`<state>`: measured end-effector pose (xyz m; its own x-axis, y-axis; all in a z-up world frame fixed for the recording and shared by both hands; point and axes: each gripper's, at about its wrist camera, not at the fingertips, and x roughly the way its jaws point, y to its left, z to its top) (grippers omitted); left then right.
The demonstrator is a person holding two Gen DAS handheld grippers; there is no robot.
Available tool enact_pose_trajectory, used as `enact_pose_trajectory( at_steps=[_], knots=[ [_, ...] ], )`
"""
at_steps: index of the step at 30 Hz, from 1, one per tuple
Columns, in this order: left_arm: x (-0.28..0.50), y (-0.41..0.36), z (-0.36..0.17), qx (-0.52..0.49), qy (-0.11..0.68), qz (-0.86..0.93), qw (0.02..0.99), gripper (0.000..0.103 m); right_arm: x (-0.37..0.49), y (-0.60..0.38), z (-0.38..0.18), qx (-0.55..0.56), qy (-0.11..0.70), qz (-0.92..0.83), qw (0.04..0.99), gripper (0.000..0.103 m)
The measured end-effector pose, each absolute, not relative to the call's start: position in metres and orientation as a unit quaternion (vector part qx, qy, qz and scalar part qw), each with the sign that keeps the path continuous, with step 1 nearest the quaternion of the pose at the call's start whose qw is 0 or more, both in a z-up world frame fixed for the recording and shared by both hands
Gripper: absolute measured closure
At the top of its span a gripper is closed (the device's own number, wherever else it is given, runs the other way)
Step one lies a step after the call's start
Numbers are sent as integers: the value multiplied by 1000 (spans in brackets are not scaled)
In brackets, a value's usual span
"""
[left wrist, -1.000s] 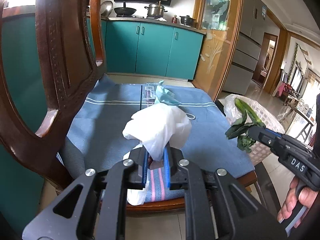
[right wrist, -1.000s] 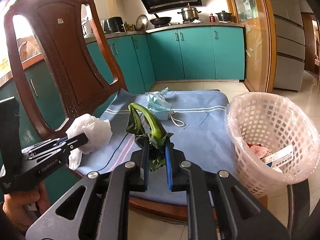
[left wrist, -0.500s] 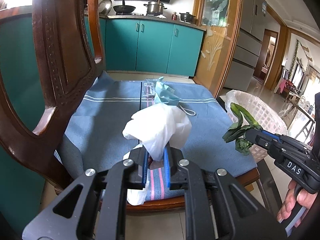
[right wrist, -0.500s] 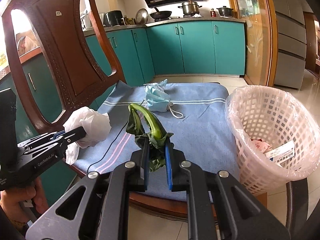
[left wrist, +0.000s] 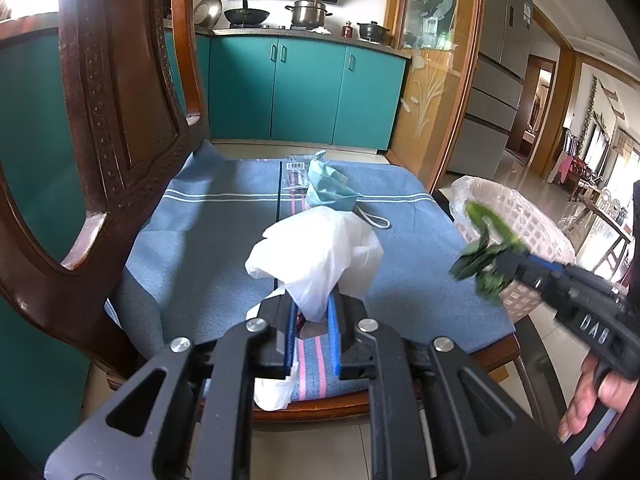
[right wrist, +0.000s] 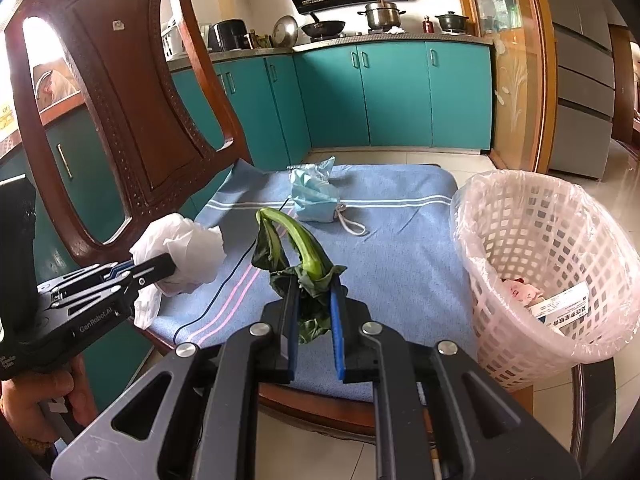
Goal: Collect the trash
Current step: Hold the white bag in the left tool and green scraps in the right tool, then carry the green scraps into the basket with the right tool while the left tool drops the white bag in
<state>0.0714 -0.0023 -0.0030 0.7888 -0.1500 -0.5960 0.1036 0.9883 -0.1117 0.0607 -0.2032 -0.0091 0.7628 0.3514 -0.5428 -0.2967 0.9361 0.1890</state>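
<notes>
Kitchen chair [right wrist: 132, 120]: your left hand-held gripper [left wrist: 312, 312] pinches light bag [left wrist: 320, 256]; right hand-held gripper [right wrist: 314, 296] clamps limp greens [right wrist: 300, 256]. Mask [right wrist: 314, 200]: soft, grab middle.

The left claw [left wrist: 312, 308] and the right claw [right wrist: 314, 300] are held pointing downward, each clamped narrowly, gripped by a hand [right wrist: 36, 400].

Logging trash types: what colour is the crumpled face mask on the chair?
Light blue face mask, with a white ear loop; clearest in the right wrist view.
</notes>
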Motion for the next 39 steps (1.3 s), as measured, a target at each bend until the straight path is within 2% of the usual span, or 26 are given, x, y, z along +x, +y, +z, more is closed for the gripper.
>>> enact_pose_trajectory(
  at_steps=[5,8,10,11,12,14,16,17,18,25,27,28,29,30,34,39],
  knots=[
    [72,-4,-4,-34,319,-69,945,89,68,-254,12,75,236,92,964,89],
    [72,-6,-5,-31,321,-72,944,89,87,-303,11,106,225,21,968,89],
    [73,-9,-6,-29,323,-76,943,89,105,-328,-5,120,253,-7,960,76],
    [74,-12,-6,-26,325,-78,942,89,111,-335,-13,124,272,-14,954,51],
    [75,-15,-7,-24,327,-81,941,89,114,-343,-21,139,287,-25,948,41],
    [78,-26,-9,-18,333,-93,938,88,108,-365,-25,200,289,-29,936,38],
    [81,-39,-9,-17,338,-110,935,88,89,-382,-15,240,251,-44,937,27],
    [83,-48,-8,-18,341,-120,932,88,75,-389,-9,260,219,-62,938,16],
    [88,-66,-5,-15,343,-140,929,88,64,-393,-4,273,195,-72,939,11],
    [131,-197,24,12,335,-249,909,86,41,-400,9,286,140,-99,943,10],
    [150,-230,29,-1,339,-268,902,79,38,-407,9,298,135,-104,939,10],
    [156,-243,28,3,341,-267,901,70,37,-408,9,302,132,-106,938,10],
    [163,-254,26,10,348,-264,900,36,35,-409,9,304,131,-106,938,10],
    [168,-260,21,17,357,-248,900,15,37,-409,9,304,132,-103,938,10],
    [155,-230,12,20,346,-208,915,15,42,-403,10,279,144,-84,946,10],
    [113,-121,23,17,288,-105,952,9,66,-361,3,203,194,-28,959,10]
  ],
)
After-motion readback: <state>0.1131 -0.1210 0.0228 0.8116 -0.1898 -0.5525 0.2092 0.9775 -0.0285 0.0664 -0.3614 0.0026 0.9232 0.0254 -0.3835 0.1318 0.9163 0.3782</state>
